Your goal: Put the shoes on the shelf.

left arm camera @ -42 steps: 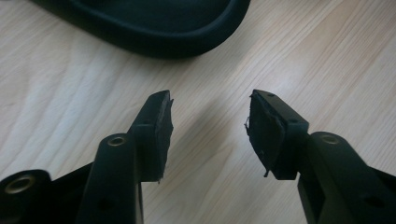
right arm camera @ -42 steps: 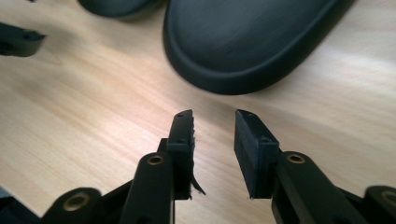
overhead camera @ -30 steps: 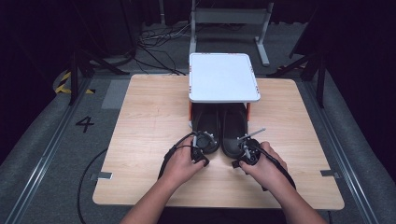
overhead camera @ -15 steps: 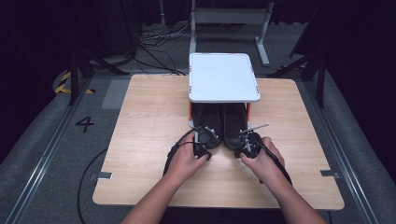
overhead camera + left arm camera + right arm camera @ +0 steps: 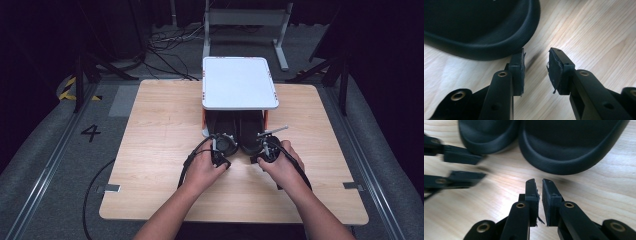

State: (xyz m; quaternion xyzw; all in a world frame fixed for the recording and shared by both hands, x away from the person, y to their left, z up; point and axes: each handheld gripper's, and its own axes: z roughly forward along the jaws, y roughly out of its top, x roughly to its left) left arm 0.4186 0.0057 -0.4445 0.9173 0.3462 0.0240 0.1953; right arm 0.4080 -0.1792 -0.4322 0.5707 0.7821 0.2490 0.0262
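on the bench [image 5: 150,150], two black shoes [image 5: 240,132] lie side by side under a white-topped stand [image 5: 240,82], their rounded ends facing the person. the left tool [image 5: 535,67] sits just beside the left shoe [image 5: 481,30], jaws narrowed with a bare gap, gripping nothing. the right tool [image 5: 540,192] sits near the right shoe [image 5: 571,147], jaws almost together, empty; both have just been closing.

Only legible mark: numeral "4" [image 5: 90,132], dark on grey floor [image 5: 60,165] left of tabletop [image 5: 160,130]. No other text, labels or brands readable anywhere, incl. both gripper views.
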